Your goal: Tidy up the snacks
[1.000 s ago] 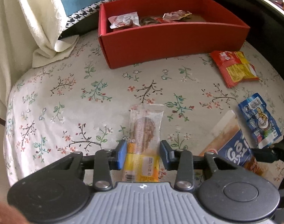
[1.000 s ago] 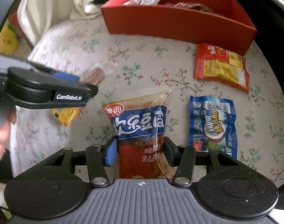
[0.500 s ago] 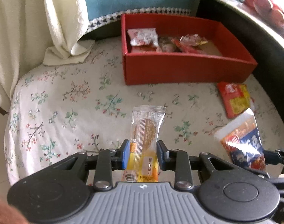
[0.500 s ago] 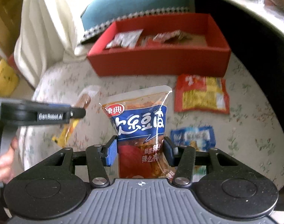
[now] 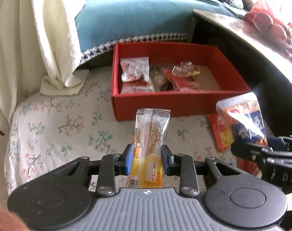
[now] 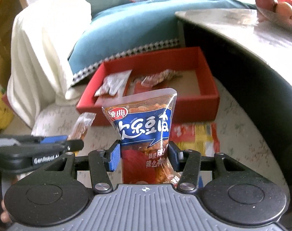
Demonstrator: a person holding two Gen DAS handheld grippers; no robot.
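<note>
The clear-wrapped snack bar (image 5: 150, 134), clamped in the left gripper (image 5: 146, 158), and the blue-and-red pouch (image 6: 144, 134), gripped by the right gripper (image 6: 144, 156), hang above the floral cloth (image 5: 55, 130), short of the red box (image 5: 165, 104), whose right end lies bare.

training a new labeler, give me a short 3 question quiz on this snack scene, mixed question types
1. True or false: the left tool is shut on a narrow wafer bar.
2. The right tool holds: A) a blue pouch with red contents B) a red-and-yellow packet C) nothing.
3. Fill in: the red box already has ___ inside.

Key: 1 true. 2 A, the blue pouch; the red-and-yellow packet lies on the floral cloth. 3 snacks.
</note>
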